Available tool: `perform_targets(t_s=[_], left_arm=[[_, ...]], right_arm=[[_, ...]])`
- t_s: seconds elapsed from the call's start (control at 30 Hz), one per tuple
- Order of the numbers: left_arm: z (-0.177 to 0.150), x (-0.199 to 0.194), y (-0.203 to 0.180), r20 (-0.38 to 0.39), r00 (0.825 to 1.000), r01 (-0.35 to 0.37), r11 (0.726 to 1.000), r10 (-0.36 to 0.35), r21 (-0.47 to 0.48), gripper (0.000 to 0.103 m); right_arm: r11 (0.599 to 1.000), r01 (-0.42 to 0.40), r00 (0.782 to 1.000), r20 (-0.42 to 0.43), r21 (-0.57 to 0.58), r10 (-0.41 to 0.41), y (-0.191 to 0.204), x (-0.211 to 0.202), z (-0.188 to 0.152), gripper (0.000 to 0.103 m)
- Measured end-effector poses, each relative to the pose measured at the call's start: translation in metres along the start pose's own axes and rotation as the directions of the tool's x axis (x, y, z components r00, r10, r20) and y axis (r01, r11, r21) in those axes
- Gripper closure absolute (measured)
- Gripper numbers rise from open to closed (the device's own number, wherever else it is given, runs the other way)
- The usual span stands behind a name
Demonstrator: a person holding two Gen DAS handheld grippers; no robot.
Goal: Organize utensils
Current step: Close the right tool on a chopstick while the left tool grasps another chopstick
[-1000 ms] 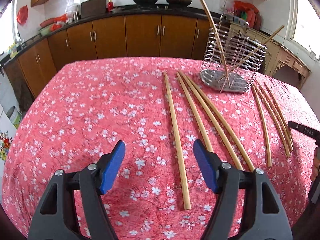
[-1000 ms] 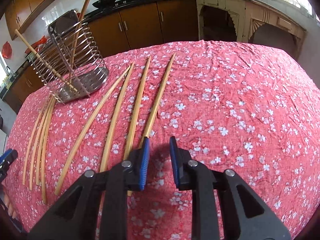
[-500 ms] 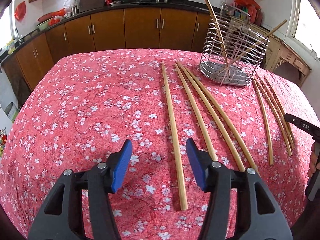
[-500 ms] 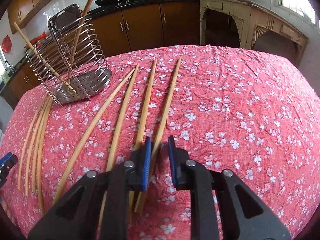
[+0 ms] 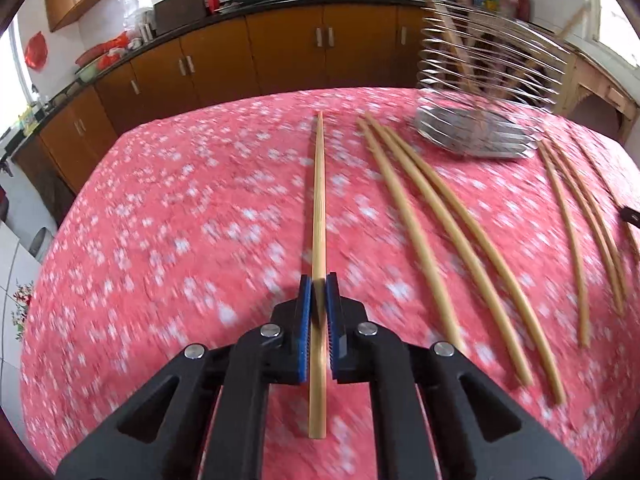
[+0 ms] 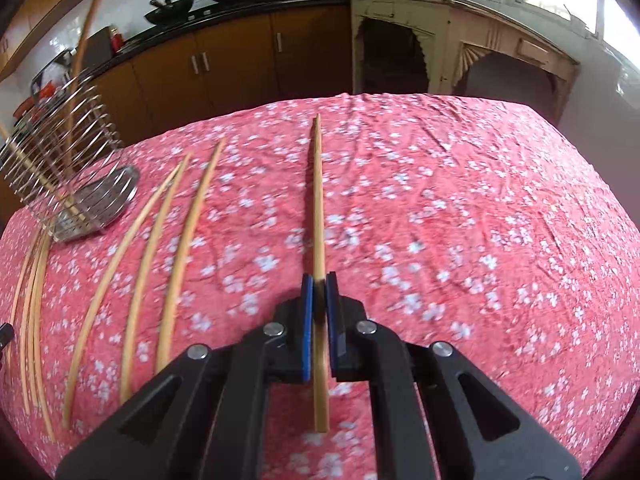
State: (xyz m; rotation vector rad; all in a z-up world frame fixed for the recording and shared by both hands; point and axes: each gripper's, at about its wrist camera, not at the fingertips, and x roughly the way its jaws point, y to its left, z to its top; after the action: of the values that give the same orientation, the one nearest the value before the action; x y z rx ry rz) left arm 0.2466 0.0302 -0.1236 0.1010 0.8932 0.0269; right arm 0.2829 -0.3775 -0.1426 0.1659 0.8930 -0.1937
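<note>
**Between the blue pads: one chopstick each**

In the left gripper [image 5: 319,286], pinched tight, a chopstick [image 5: 319,200] pointing straight ahead over the red cloth [image 5: 180,220]. Same deal in the right gripper [image 6: 319,285], clamped on its own stick [image 6: 318,200]. Just beside, three loose sticks [image 5: 440,216] flat on the cloth. Farther back, wire holder [image 5: 480,80] with two inside.

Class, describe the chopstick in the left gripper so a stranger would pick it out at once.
On the pink flowered tablecloth, left of the wire utensil rack, long bamboo chopsticks lie side by side. Yours is the leftmost chopstick, the only one clamped between the blue pads of the left gripper; the three beside it lie loose.
</note>
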Motion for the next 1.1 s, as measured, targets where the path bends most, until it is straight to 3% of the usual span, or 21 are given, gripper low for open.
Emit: perform_targets(t_s=[0.23,0.33,0.4,0.53,0.63,0.7,0.77,1.1], left_arm=[[0.03,0.025,0.028,0.003,1.0,-0.001,1.0,0.001,-0.021,0.095],[0.024,0.018,0.037,0.01,0.999,0.054,0.996,-0.053,-0.07,0.095],[0.015,0.008,0.041,0.028,0.997,0.068,0.995,-0.067,-0.066,0.095],[-0.004,-0.004,0.041,0.028,0.995,0.095,0.993,-0.093,-0.064,0.094],[-0.013,-0.009,0.039,0.019,0.994,0.108,0.992,-0.107,-0.064,0.087],[-0.015,-0.013,0.039,0.027,0.995,0.101,0.993,-0.099,-0.069,0.068],[-0.017,-0.012,0.039,0.02,0.996,0.092,0.993,-0.091,-0.071,0.06],[-0.012,-0.006,0.031,0.003,0.998,0.063,0.997,-0.063,-0.049,0.059]], right_arm=[[1.0,-0.01,1.0,0.01,0.002,0.01,-0.007,0.009,0.011,0.095],[0.999,-0.037,0.999,0.008,0.01,0.037,-0.008,0.003,0.007,0.093],[0.998,-0.055,0.998,0.008,0.014,0.055,-0.012,-0.004,-0.001,0.087],[0.997,-0.071,0.997,-0.001,0.006,0.071,-0.011,-0.015,-0.019,0.087],[0.999,-0.036,0.999,0.002,-0.028,0.036,-0.006,-0.02,-0.027,0.086],[0.999,-0.018,1.0,0.015,-0.048,0.019,-0.003,-0.021,-0.03,0.086],[0.998,-0.01,1.0,0.015,-0.054,0.011,0.0,-0.021,-0.031,0.086],[0.999,-0.022,1.0,0.014,-0.044,0.022,-0.001,-0.022,-0.032,0.086]])
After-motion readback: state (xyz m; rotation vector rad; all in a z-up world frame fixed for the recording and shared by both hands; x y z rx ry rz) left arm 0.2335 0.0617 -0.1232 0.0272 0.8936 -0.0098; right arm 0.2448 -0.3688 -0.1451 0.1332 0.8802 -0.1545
